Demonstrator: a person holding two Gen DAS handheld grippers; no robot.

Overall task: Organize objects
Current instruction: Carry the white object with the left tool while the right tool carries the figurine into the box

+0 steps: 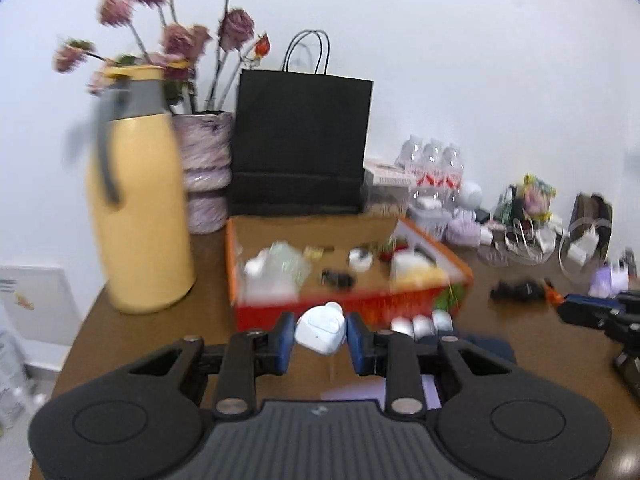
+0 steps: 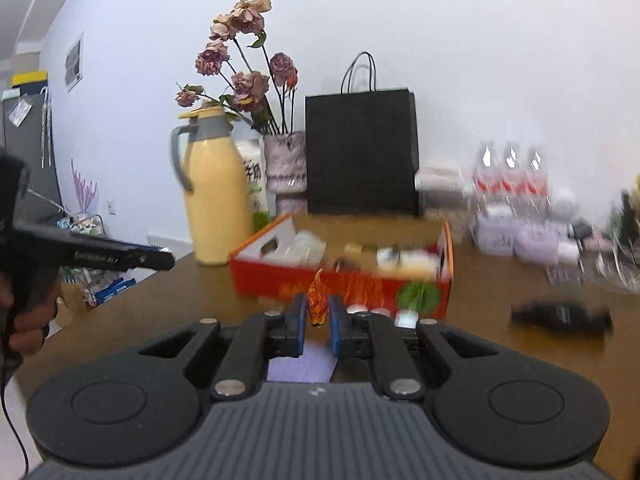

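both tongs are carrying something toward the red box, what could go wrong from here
1. The left tongs pinch the white charger only at its rounded sides, so it might twist or slip out before reaching the red box.
2. The right tongs hold a small orange trinket by a thin part; it could drop onto the table.
3. The box is already crowded, and batteries sit against its front wall, so a low approach might knock them.
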